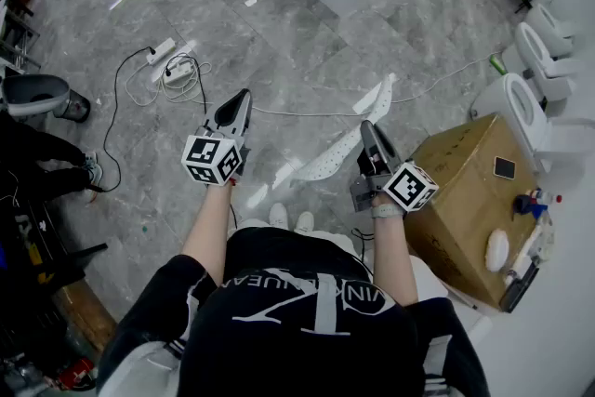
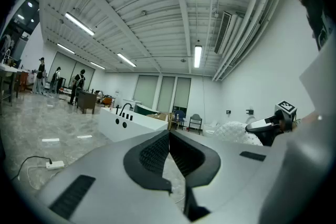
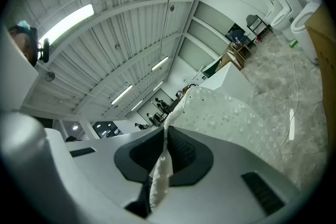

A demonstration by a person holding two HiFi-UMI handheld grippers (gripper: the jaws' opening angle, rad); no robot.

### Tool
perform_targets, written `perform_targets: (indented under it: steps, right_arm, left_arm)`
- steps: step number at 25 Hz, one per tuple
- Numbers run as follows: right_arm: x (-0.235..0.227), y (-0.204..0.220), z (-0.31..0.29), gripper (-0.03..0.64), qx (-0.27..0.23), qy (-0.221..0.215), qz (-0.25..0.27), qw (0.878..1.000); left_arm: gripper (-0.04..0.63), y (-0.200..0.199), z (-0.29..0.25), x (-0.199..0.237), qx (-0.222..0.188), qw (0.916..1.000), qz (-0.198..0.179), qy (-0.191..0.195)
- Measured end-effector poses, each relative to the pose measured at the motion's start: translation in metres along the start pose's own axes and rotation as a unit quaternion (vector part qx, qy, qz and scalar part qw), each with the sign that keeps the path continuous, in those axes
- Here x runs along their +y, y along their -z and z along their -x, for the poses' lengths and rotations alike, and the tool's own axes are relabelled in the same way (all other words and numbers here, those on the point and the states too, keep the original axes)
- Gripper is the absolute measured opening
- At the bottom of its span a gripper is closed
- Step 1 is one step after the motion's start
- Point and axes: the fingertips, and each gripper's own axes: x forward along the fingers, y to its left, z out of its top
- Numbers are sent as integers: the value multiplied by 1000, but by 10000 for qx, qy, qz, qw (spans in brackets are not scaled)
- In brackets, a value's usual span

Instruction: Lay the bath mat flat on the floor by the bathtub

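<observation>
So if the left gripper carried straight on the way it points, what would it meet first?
Probably the white bathtub, near its right end. The left gripper, shut and empty, points roughly level over the floor with nothing nearer in line, though depth is unclear. The bath mat hangs off to the right.

The bath mat [image 3: 226, 118] between the grey right gripper's [image 3: 165, 132] black pads [image 3: 140, 157] is white, dotted all over. Beneath that gripper the floor [image 1: 279, 42] is veined grey marble.

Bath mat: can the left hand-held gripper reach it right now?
Probably yes: the bath mat hangs from the right hand-held gripper, nothing standing between it and the left hand-held gripper.
</observation>
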Motion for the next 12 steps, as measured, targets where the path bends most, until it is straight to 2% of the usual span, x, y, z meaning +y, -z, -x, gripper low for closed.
perform_targets:
  steps: [4, 7, 12]
  right_arm:
    - [7, -1, -18, 38, -48, -163, -10, 9999]
    - [6, 0, -29, 38, 11, 6, 45, 10000]
    - [8, 1, -56, 38, -35, 12, 48, 10000]
  left_arm:
    - [17, -3, -5, 16, -9, 10000, 27, -44]
    - [17, -4, -7, 28, -10, 9999, 74, -92]
    - [17, -6, -12, 52, -21, 9999, 83, -133]
